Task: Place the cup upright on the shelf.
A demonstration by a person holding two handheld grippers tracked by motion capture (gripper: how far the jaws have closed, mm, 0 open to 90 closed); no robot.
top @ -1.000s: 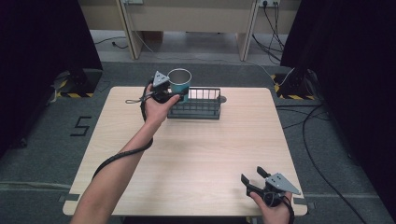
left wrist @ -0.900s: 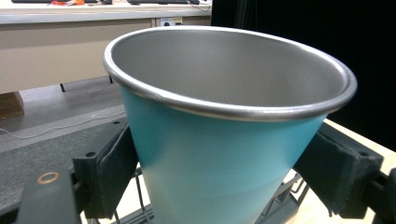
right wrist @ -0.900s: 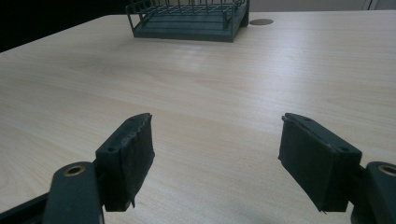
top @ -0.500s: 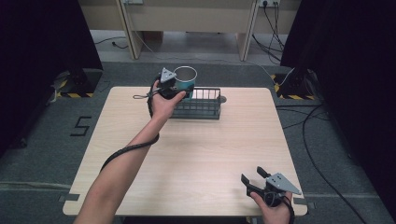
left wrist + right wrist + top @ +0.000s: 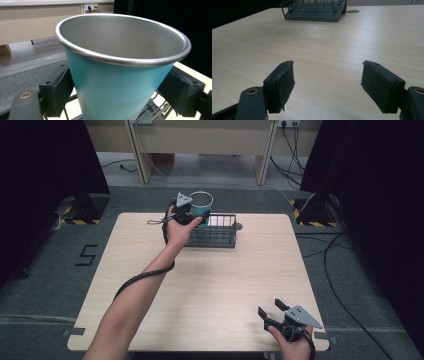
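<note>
one cup (image 5: pixel 120 82), teal with a steel rim, sits clamped upright in the left gripper (image 5: pixel 186 210) above the wire rack's (image 5: pixel 215 236) left end. lower it slowly, level. right gripper (image 5: pixel 282 316) rests spread wide, holding nothing.

In the left gripper view the teal cup (image 5: pixel 117 82) is cut off by the bottom edge, so its base cannot be seen, and it hides most of the wire rack (image 5: pixel 152 110) behind it. From that view it cannot be told whether the cup rests in the rack or hangs above it. In the high view the left gripper (image 5: pixel 192 215) is largely covered by the hand (image 5: pixel 177 227), and its jaws are too small to make out. In the right gripper view the rack's top is cut off by the upper edge. The right hand (image 5: pixel 292 347) runs off the bottom edge of the high view.
</note>
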